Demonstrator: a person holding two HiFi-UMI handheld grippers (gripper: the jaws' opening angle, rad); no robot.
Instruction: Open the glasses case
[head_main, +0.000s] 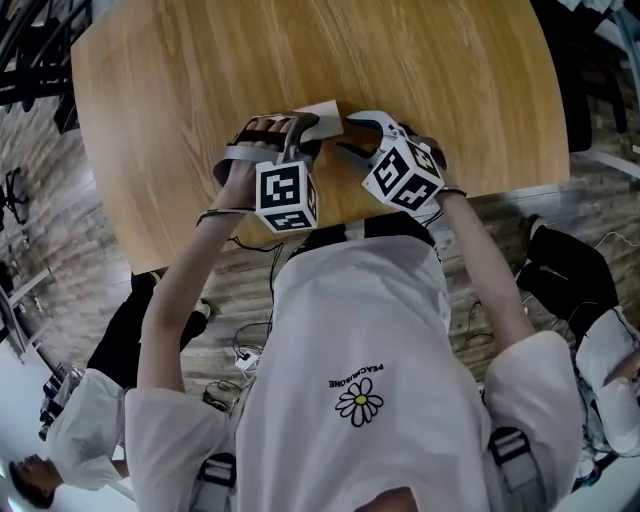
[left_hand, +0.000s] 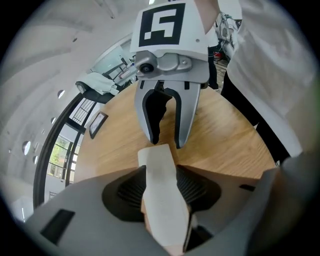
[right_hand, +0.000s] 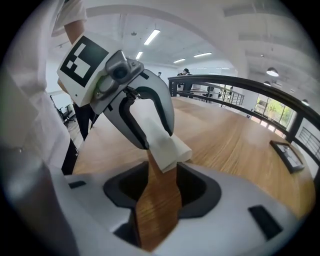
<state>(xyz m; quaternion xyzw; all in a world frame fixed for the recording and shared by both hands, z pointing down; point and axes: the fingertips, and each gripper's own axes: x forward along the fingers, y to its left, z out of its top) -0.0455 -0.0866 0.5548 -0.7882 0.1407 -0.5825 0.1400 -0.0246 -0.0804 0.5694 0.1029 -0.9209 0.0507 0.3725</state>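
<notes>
A cream glasses case (head_main: 322, 110) lies shut on the wooden table (head_main: 180, 90), between the two grippers, which face each other. In the left gripper view the case (left_hand: 159, 185) runs along the gap of my left gripper (left_hand: 160, 192), and both ribbed pads (left_hand: 127, 192) lie against its sides. The right gripper (left_hand: 166, 142) stands at the case's far end, one finger on each side. In the right gripper view only bare wood shows between my right gripper's (right_hand: 159, 195) jaws, with the case's end (right_hand: 170, 147) at their tips. From above, the left gripper (head_main: 295, 135) and right gripper (head_main: 358, 135) partly hide the case.
The grippers work close to the table's near edge (head_main: 330, 225), right in front of the person. A dark flat frame (right_hand: 286, 156) lies far off on the table. A black railing (right_hand: 240, 82) runs behind. Cables lie on the floor (head_main: 245, 350) below.
</notes>
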